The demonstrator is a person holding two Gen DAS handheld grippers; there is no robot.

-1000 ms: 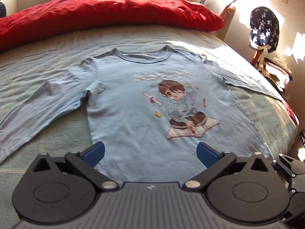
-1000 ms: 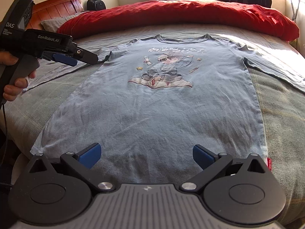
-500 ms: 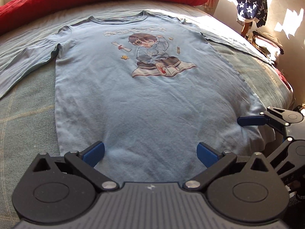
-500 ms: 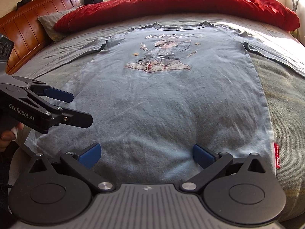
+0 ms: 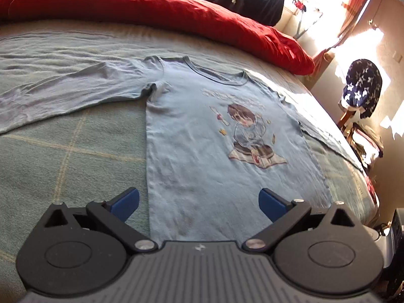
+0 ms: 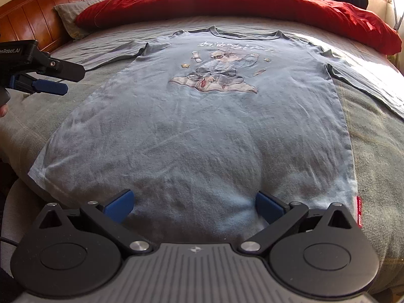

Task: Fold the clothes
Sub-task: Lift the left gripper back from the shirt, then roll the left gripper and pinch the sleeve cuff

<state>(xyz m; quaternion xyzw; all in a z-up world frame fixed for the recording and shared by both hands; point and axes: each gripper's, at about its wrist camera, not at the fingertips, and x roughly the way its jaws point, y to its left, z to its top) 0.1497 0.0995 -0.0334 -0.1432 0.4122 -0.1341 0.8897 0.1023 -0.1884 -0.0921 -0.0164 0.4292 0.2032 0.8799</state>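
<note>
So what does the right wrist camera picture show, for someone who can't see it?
A light blue long-sleeved shirt with a cartoon print lies flat, front up, on a bed. The open right gripper hovers at its hem, the left gripper over its left edge. A red duvet lies behind.

Ahead lies a bed with a green checked bedspread (image 5: 75, 151), a red duvet (image 6: 252, 2) beyond, wooden headboard (image 6: 32, 20) far left, sunlit wall (image 5: 388, 25) right.

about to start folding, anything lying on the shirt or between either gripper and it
Nothing visible. The blue shirt lies flat and bare on the bed. The right gripper hovers open at its hem; the left gripper, also open, sits over its left edge.
</note>
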